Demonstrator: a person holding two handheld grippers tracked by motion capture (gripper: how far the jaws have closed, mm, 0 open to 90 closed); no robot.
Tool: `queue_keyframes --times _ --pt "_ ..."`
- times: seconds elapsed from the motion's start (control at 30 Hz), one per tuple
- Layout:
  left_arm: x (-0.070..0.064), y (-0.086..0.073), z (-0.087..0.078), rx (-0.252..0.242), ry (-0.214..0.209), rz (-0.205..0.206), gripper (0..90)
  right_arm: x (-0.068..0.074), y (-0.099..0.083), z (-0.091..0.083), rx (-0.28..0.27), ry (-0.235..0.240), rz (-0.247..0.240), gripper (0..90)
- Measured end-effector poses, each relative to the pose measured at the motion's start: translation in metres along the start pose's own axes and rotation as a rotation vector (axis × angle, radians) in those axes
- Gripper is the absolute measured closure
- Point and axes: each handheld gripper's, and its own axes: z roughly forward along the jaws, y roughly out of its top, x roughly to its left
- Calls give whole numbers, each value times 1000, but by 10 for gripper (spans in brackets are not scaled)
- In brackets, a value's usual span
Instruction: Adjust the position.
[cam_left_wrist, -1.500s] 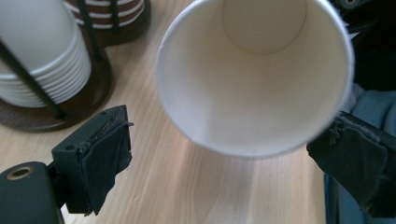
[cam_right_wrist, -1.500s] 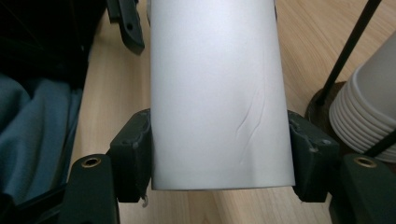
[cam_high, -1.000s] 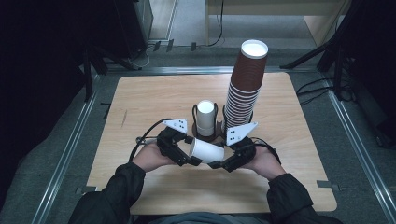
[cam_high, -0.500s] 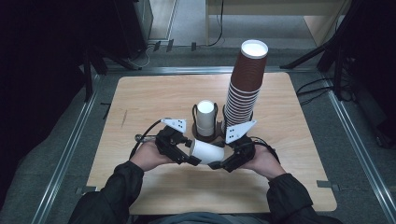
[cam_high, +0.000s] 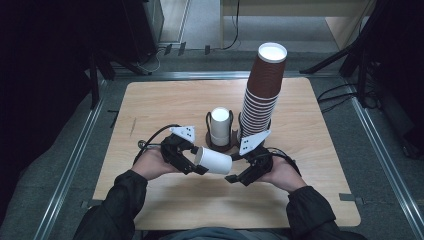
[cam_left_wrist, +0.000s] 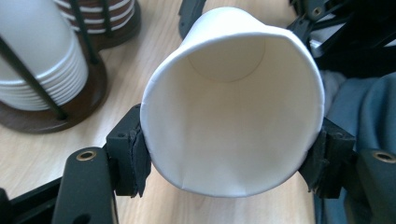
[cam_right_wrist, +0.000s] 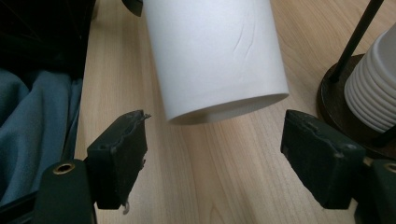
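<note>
While our left gripper (cam_high: 192, 162) clamps the white paper cup (cam_high: 214, 160) near its rim, the cup lies sideways above the pale wooden table (cam_high: 165, 105), its closed base toward three o'clock. At that end our right gripper (cam_high: 240, 176) stands with jaws spread apart just off the base. At twelve o'clock stand a short stack of white cups in a dark wire holder (cam_high: 220, 127) and a tall brown cup stack (cam_high: 262, 90).

Bare table (cam_high: 165, 107) lies left; cup rack (cam_high: 220, 142) blocks ahead.
</note>
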Motion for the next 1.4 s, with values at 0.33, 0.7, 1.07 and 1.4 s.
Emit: queue_keyframes --times 0.33,0.7,1.07,1.4 --pt "0 6 5 107 69 27 296 -1 -1 3 18 -22 8 231" --pt "1 10 19 196 88 25 296 -1 -2 7 45 -50 -18 231" --pt "1 14 27 236 79 27 296 -1 -1 11 60 -56 -27 231" --pt "-11 23 37 243 51 52 290 4 1 22 100 -56 -56 233"
